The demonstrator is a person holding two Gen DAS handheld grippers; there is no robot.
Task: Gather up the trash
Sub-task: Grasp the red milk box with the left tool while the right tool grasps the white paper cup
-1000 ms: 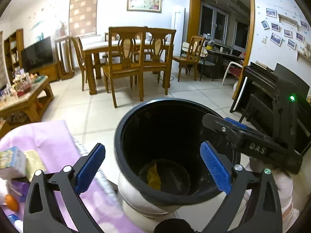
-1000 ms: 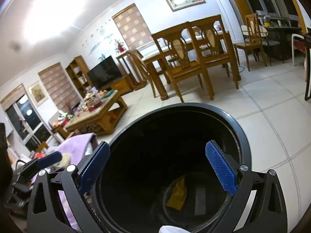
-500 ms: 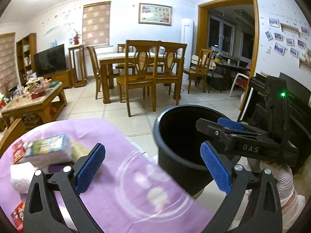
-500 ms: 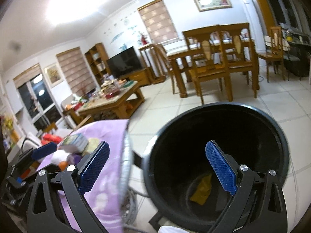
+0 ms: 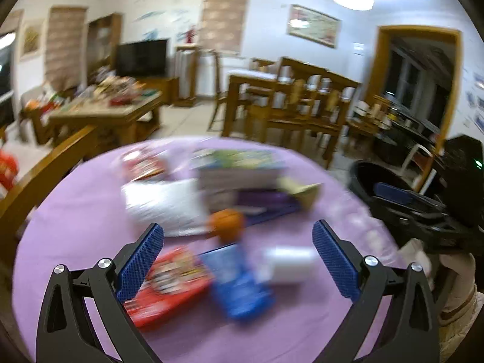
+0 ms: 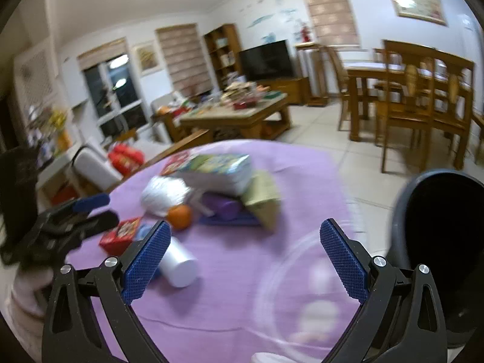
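Left gripper (image 5: 239, 255): jaws spread wide, empty, over the purple tablecloth (image 5: 75, 211).
Right gripper (image 6: 243, 257): jaws spread wide, empty.
Trash: red box (image 5: 169, 284), blue packet (image 5: 239, 287), white cup (image 6: 178, 267), orange (image 6: 180, 216) on cloth.
Bin (image 6: 438, 242): beside table, right.

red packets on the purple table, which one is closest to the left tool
The red flat packet beside the blue packet, lying just under the left tool. The other red packet sits at the far edge of the purple tablecloth.

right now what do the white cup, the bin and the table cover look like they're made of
White cup: probably matte foam or plastic; blur leaves it open.
Bin: likely hard plastic, with a smooth dark wall and faint sheen.
Table cover: purple woven cloth, matte, creased at its edge.
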